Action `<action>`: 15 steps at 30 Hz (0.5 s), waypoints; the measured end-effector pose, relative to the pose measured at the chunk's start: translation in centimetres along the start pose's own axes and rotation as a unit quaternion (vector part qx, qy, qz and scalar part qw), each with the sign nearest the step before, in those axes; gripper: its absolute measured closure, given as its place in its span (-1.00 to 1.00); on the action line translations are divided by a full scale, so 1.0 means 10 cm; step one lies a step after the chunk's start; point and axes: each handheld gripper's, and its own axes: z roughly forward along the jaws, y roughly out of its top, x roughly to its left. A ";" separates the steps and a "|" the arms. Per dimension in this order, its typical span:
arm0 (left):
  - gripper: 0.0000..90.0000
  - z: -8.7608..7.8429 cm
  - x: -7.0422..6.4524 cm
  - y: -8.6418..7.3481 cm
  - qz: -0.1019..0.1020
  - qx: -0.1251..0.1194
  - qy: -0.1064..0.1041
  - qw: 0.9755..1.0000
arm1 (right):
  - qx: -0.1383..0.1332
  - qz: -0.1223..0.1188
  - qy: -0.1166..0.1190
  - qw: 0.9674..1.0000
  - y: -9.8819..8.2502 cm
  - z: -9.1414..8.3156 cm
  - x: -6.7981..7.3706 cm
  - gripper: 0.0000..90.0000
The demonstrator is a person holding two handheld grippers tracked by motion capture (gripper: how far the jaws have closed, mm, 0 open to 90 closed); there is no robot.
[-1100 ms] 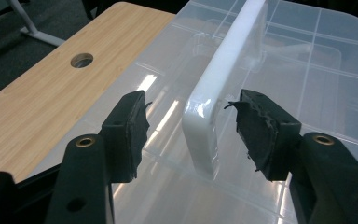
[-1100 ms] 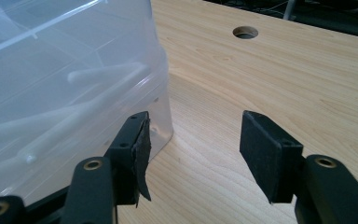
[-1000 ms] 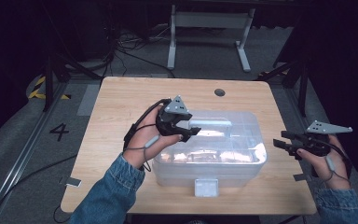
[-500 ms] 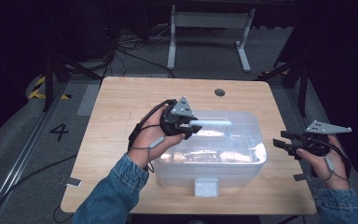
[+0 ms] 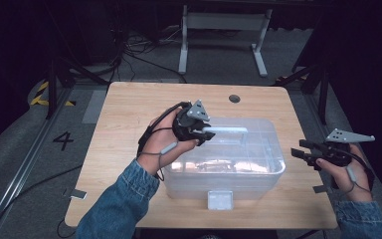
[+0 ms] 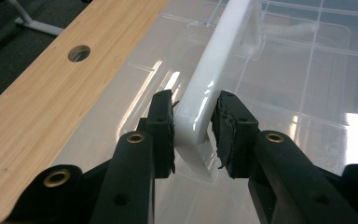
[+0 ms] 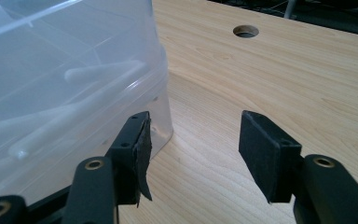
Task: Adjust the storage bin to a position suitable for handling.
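- The table (image 5: 129, 124) carries a clear bin (image 5: 258, 174) near its middle, long side toward the person, likely so both hands can reach it.
- The bin's lid (image 6: 307, 70) is still on. Pale things lie inside, too blurred to name.
- A white handle (image 5: 226, 131) stands raised along the lid's top, running from 9 to 3 o'clock in the high view.
- The left gripper (image 6: 193, 126) sits at the handle's 9 o'clock end. Its jaws have just been closing and now clamp the handle from both sides, probably to lift the lid or the bin.
- The right gripper (image 7: 193, 140) waits off the bin's 3 o'clock side, just beside its wall. Its jaws stand apart with nothing between them, seemingly ready to steady the bin.
- A white latch (image 5: 220, 199) sits at the bin's 6 o'clock edge.
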 end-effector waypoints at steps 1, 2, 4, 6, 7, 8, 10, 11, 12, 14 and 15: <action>0.55 -0.01 0.01 0.01 0.000 0.001 -0.001 1.000 | 0.000 0.000 0.000 1.000 0.00 0.00 0.00 -0.01; 0.55 -0.01 0.02 0.02 0.000 0.002 0.000 1.000 | 0.000 0.001 0.001 1.000 0.00 0.00 -0.01 -0.01; 0.55 -0.02 0.03 0.06 0.001 0.008 0.002 1.000 | 0.000 0.002 0.001 1.000 0.00 0.00 -0.01 -0.01; 0.55 -0.03 0.04 0.07 0.000 0.009 0.004 1.000 | 0.000 0.002 0.001 1.000 -0.01 0.00 -0.01 -0.01; 0.55 -0.03 0.06 0.09 0.002 0.010 0.005 1.000 | 0.000 0.002 0.001 1.000 -0.01 0.00 -0.01 -0.01; 0.55 -0.03 0.08 0.10 0.001 0.011 0.006 1.000 | -0.001 0.002 0.002 1.000 -0.01 0.00 -0.01 -0.01; 0.55 -0.03 0.11 0.13 0.001 0.012 0.007 1.000 | -0.001 0.002 0.002 1.000 -0.01 0.00 -0.01 -0.01; 0.55 -0.03 0.13 0.13 0.000 0.010 0.008 1.000 | 0.000 0.002 0.002 1.000 -0.01 0.00 -0.01 -0.01; 0.54 -0.03 0.14 0.15 -0.001 0.012 0.008 1.000 | 0.000 0.002 0.002 1.000 -0.01 0.00 -0.01 -0.01; 0.54 -0.03 0.18 0.16 -0.003 0.009 0.009 1.000 | 0.000 0.001 0.002 1.000 -0.01 0.00 -0.02 -0.01; 0.54 -0.03 0.20 0.18 -0.005 0.010 0.009 1.000 | 0.000 0.001 0.002 1.000 -0.01 0.00 -0.02 -0.01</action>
